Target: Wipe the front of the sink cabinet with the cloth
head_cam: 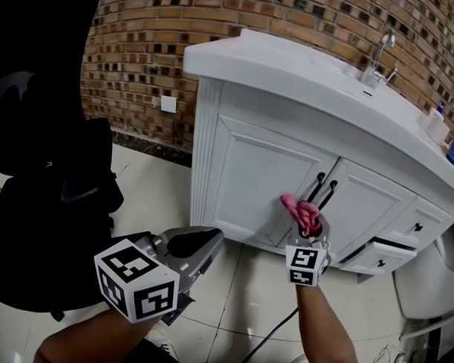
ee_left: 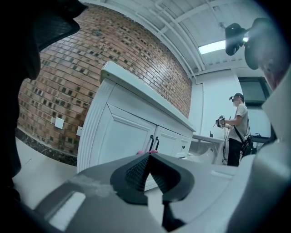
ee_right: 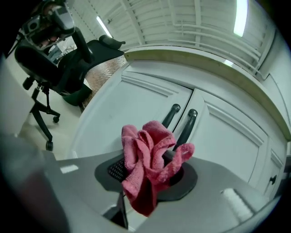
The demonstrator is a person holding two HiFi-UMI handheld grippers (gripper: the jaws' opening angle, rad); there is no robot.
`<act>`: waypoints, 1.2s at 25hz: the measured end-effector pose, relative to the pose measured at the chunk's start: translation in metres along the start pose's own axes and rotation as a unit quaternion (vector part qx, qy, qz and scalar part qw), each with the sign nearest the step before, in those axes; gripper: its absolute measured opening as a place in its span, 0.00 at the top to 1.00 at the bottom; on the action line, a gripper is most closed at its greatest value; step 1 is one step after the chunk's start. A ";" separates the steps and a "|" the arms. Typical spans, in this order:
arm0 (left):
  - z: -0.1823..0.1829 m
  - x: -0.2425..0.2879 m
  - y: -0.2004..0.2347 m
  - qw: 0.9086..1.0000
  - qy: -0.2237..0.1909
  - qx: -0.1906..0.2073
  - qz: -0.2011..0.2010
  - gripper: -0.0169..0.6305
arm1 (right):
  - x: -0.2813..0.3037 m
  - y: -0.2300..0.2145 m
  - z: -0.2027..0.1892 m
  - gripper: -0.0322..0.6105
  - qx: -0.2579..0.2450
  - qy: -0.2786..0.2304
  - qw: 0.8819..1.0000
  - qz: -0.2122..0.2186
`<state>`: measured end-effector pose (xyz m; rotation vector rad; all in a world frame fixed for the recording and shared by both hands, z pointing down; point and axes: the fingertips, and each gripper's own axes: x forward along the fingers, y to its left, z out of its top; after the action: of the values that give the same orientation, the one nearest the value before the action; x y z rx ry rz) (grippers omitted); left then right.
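Note:
The white sink cabinet [head_cam: 272, 171] stands against a brick wall, with two doors and a pair of black handles [head_cam: 322, 192] at their meeting edge. My right gripper [head_cam: 309, 226] is shut on a bunched pink cloth [head_cam: 300, 211], held just in front of those handles and a little below them. In the right gripper view the cloth [ee_right: 150, 161] bulges out of the jaws, with the handles [ee_right: 181, 122] close behind it. My left gripper [head_cam: 210, 243] hangs low at the left, away from the cabinet, shut with nothing in it; its closed jaws [ee_left: 148, 168] point at the cabinet front [ee_left: 132, 136].
A black office chair [head_cam: 42, 156] stands at the left. A drawer [head_cam: 373, 256] at the cabinet's lower right is pulled partly out, next to a white toilet [head_cam: 432, 273]. A tap [head_cam: 376, 59] and bottles [head_cam: 441, 125] sit on the counter. A person [ee_left: 234, 129] stands far off.

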<state>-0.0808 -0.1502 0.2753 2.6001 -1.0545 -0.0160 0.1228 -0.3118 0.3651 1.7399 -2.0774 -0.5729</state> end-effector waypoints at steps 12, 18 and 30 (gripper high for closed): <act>-0.016 0.016 -0.007 0.999 0.032 -0.007 -0.015 0.97 | 0.000 0.020 -0.020 0.72 -0.039 -0.033 0.999 0.001; -0.020 0.028 -0.009 0.999 0.042 -0.008 -0.021 0.97 | 0.001 0.039 -0.050 0.72 -0.043 -0.023 0.999 0.022; -0.029 0.039 0.004 0.998 0.056 -0.013 -0.013 0.97 | 0.003 0.085 -0.121 0.72 -0.045 0.030 0.996 0.076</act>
<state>-0.0510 -0.1704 0.3082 2.5582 -0.9750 0.1083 0.1145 -0.3105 0.5129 1.5147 -2.0865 -0.5523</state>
